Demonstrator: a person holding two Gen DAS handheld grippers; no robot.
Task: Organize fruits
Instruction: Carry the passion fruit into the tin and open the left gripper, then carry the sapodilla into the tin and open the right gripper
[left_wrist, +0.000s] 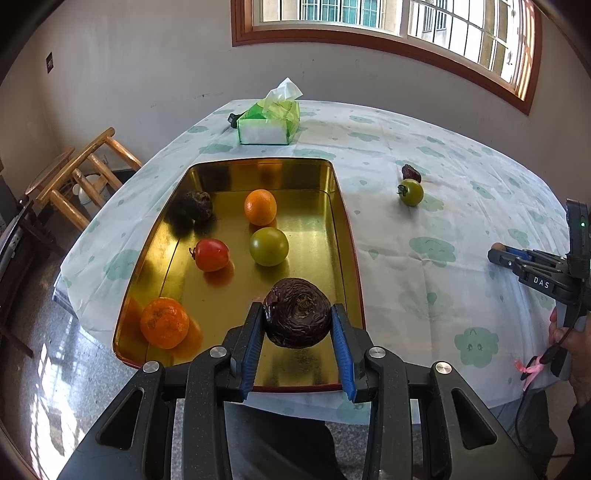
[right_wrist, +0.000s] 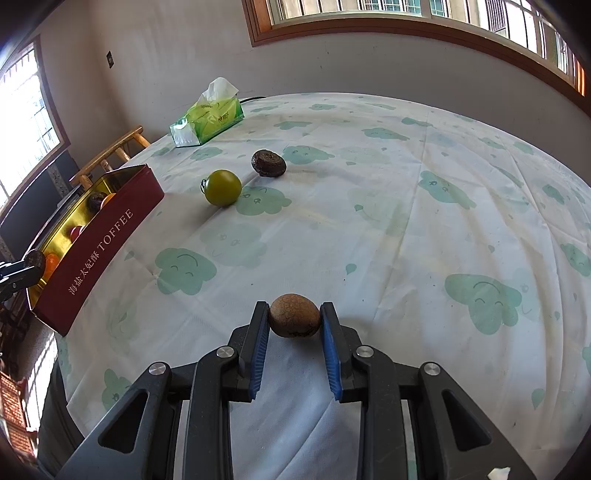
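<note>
I am holding a wrinkled dark fruit (left_wrist: 297, 313) in the left gripper (left_wrist: 297, 328), jaws clamping its sides, low centre of the left view over the near end of the gold tin (left_wrist: 341, 221). The right gripper (right_wrist: 294, 325) is pinching a small brown fruit (right_wrist: 294, 315) at lower centre of its view, above the surface (right_wrist: 406, 221). If I am letting go from this height, the dark fruit may be rolling into the orange (left_wrist: 164, 323) or bouncing out over the rim. The green tomato (right_wrist: 222, 187) and another dark fruit (right_wrist: 268, 163) are waiting at upper left, outside the tin
</note>
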